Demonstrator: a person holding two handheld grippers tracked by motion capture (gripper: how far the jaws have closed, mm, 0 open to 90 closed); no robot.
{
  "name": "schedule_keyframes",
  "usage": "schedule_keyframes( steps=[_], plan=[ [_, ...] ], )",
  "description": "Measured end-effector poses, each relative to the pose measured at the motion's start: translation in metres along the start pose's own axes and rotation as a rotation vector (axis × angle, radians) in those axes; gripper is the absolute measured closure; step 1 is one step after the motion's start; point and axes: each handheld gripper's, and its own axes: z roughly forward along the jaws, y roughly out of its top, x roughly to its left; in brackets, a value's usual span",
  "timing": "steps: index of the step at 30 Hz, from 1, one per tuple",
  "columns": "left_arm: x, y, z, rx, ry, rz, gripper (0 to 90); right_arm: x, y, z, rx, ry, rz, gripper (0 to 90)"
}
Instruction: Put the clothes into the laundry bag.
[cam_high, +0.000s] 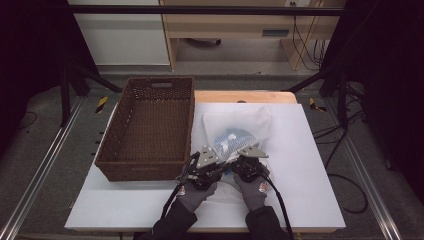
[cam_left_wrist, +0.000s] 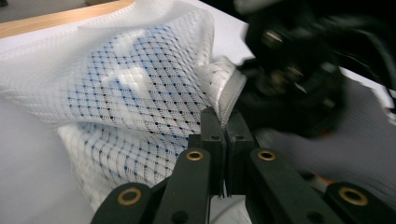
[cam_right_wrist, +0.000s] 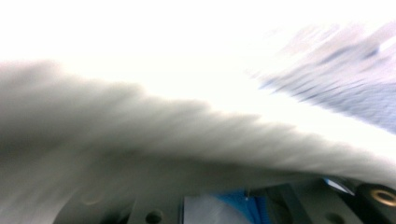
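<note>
Two tools (cam_high: 212, 161) (cam_high: 248, 159) on mesh bag (cam_high: 235, 131) edge.

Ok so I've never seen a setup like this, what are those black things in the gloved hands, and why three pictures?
No robot here: a person in grey gloves holds a hand-operated clamp, called a gripper, in each hand. The high view looks down on a white table. There you see the left gripper, the right gripper and an empty brown wicker basket on the left. The other two pictures come from small cameras riding on the grippers.

Between the grippers lies a white mesh bag with something blue inside. In the left gripper view, the jaws are shut on the mesh bag's folded edge. The right gripper view is blurred, with white fabric close over the lens, so I cannot tell whether that gripper is holding anything.
</note>
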Motion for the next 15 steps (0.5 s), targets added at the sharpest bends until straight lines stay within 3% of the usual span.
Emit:
schedule_keyframes(
  steps=[3,4,6,8,13,15],
  plan=[
    [-0.002,-0.002,0.0,0.01,-0.005,0.008,88.6,-0.008,0.004,0.005,-0.034,-0.077,0.04,72.9],
    [-0.001,-0.004,0.001,0.018,-0.005,0.009,88.6,-0.011,0.005,0.008,-0.034,-0.124,0.041,72.6],
    [-0.001,-0.007,0.005,0.032,-0.009,0.006,88.6,-0.013,0.003,0.016,0.014,-0.16,0.007,71.2],
    [0.0,-0.01,0.009,0.042,-0.011,0.0,88.6,-0.014,0.001,0.021,0.06,-0.152,0.009,68.8],
    [0.001,-0.011,0.012,0.049,-0.005,-0.003,88.5,-0.018,0.001,0.01,0.064,-0.087,0.03,59.0],
    [0.003,-0.011,0.011,0.046,0.0,-0.005,88.5,-0.018,0.002,-0.001,0.052,-0.054,0.011,55.1]
  ],
)
